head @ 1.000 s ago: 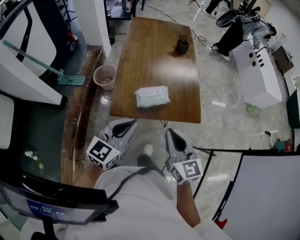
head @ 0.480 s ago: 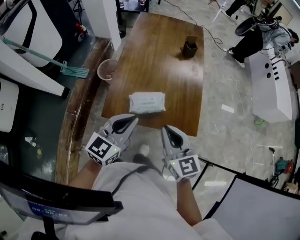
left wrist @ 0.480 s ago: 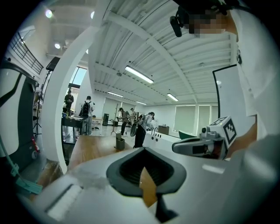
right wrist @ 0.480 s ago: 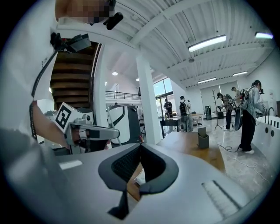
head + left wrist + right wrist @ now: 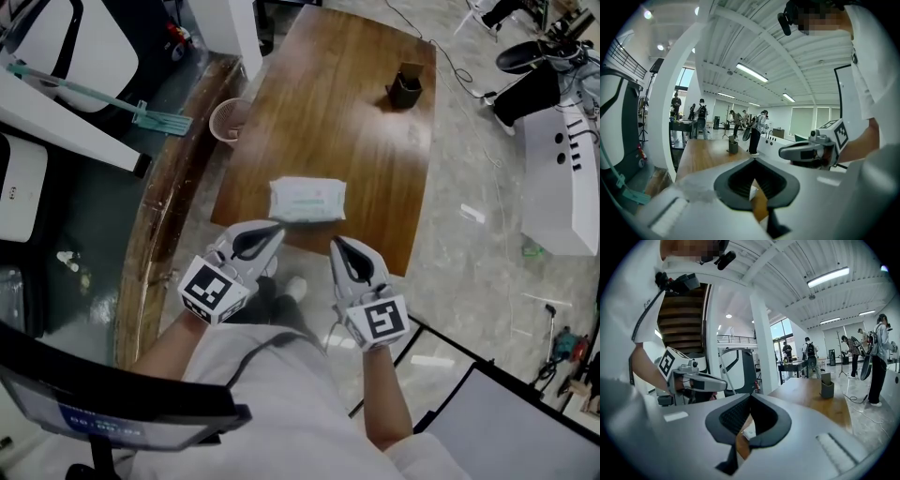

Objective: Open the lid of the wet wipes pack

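The wet wipes pack (image 5: 307, 200), white with a pale green label, lies flat near the near edge of the long wooden table (image 5: 356, 131). Its lid is down. My left gripper (image 5: 273, 229) is shut and holds nothing; its tip is just short of the pack's near left corner. To its right, my right gripper (image 5: 336, 243) is also shut and holds nothing, a little short of the pack's near right corner. In the left gripper view the jaws (image 5: 753, 161) meet at the tip, and so do the jaws (image 5: 751, 395) in the right gripper view. Neither touches the pack.
A dark holder (image 5: 406, 89) stands at the table's far end. A pink waste bin (image 5: 231, 120) and a mop (image 5: 141, 114) are on the floor to the left. A white counter (image 5: 562, 178) stands to the right. Several people stand far behind the table.
Both grippers moved forward to the table's near edge, so the pack now lies just beyond their tips. Both stayed shut.
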Demonstrator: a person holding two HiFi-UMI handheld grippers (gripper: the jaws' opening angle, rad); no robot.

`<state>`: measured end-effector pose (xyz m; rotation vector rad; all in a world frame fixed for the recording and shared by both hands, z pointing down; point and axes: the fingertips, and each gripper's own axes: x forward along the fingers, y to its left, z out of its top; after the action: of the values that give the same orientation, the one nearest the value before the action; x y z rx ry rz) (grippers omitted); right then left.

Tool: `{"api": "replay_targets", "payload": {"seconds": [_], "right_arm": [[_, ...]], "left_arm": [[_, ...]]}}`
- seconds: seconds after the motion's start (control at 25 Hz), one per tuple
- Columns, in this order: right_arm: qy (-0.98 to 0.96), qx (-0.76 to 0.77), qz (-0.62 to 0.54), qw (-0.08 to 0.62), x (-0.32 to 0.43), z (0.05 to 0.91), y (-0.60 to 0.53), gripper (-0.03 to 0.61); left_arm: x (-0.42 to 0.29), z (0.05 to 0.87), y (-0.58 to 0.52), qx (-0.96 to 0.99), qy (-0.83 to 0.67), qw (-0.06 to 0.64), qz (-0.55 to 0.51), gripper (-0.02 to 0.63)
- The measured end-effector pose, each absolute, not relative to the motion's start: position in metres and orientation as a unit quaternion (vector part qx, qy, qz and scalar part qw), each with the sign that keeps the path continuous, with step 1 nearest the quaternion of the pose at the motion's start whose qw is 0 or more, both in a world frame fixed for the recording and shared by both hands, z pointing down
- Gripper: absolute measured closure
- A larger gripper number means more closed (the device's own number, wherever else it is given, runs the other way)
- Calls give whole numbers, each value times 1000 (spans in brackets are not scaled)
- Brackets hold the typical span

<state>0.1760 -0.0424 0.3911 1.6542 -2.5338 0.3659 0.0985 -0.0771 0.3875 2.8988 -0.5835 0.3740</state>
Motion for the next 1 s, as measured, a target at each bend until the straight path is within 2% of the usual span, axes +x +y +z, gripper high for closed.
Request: {"api": "replay_targets", "payload": {"seconds": [0.52, 0.8, 1.0], "right_arm": [[-826, 544, 116, 96, 171, 424, -98, 569], [-834, 518, 104, 156, 169, 462, -122, 561], [-849, 458, 75, 253, 162, 505, -130, 482]], "left_arm": [[100, 433, -118, 971, -175, 80, 143, 609], [99, 479, -137, 964, -189, 86, 167, 607], [107, 515, -144, 962, -183, 78, 188, 580]]}}
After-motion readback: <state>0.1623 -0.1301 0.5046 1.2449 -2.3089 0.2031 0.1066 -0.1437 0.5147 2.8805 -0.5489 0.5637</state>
